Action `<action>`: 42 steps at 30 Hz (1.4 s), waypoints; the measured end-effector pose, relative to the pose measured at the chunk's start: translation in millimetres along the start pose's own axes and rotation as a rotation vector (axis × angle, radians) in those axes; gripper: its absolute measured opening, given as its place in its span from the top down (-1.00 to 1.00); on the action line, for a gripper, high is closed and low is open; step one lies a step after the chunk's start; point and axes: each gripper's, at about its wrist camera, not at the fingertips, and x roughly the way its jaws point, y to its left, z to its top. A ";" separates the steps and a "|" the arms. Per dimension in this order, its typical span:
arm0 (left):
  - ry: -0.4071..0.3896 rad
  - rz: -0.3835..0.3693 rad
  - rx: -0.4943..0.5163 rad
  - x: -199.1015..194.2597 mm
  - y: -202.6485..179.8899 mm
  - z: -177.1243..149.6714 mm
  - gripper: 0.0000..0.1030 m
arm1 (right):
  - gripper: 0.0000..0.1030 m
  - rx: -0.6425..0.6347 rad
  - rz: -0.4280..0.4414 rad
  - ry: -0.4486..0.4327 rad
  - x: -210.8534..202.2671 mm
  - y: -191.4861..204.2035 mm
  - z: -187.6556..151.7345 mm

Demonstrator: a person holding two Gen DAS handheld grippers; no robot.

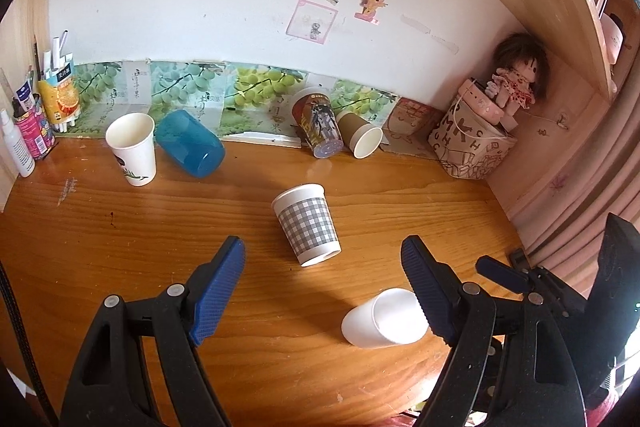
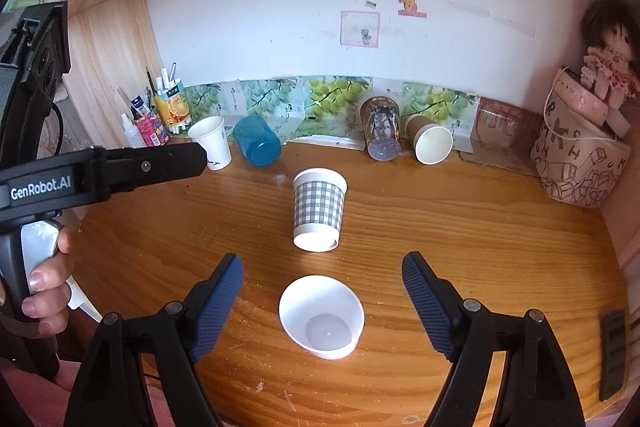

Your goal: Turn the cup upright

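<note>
A: From the left wrist view, the left gripper (image 1: 322, 269) stands wide apart, holding nothing. Ahead of it a grey-and-white checked paper cup (image 1: 307, 229) lies on its side on the wooden desk (image 1: 120, 239), and a plain white plastic cup (image 1: 382, 319) lies tipped just beside the right-hand blue pad (image 1: 426, 301).

B: That closeness worries me — a light cup on a smooth top could roll away if the pad brushes it.

A: In the right wrist view the right gripper (image 2: 322, 283) is likewise spread and empty. The white cup (image 2: 322, 317) sits between its fingers, mouth towards the camera, touching neither pad as far as I can tell. The checked cup (image 2: 319, 209) lies just beyond.

B: So which cup is meant is unclear. Closing on the thin white wall may squash it, or squirt it forward into the checked one.

A: And both tools crowd one spot — they could collide.
</note>
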 end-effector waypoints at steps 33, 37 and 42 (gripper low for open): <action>-0.415 0.296 0.035 -94.2 -62.3 20.1 -0.96 | -0.75 0.204 -0.069 -0.298 -98.1 -22.0 42.0; -0.490 0.325 0.077 -99.3 -69.8 16.1 -0.99 | -0.76 0.201 -0.111 -0.317 -101.9 -19.7 41.6; -0.504 0.338 0.134 -96.1 -81.3 12.6 -0.99 | -0.76 0.180 -0.146 -0.342 -105.3 -15.9 41.7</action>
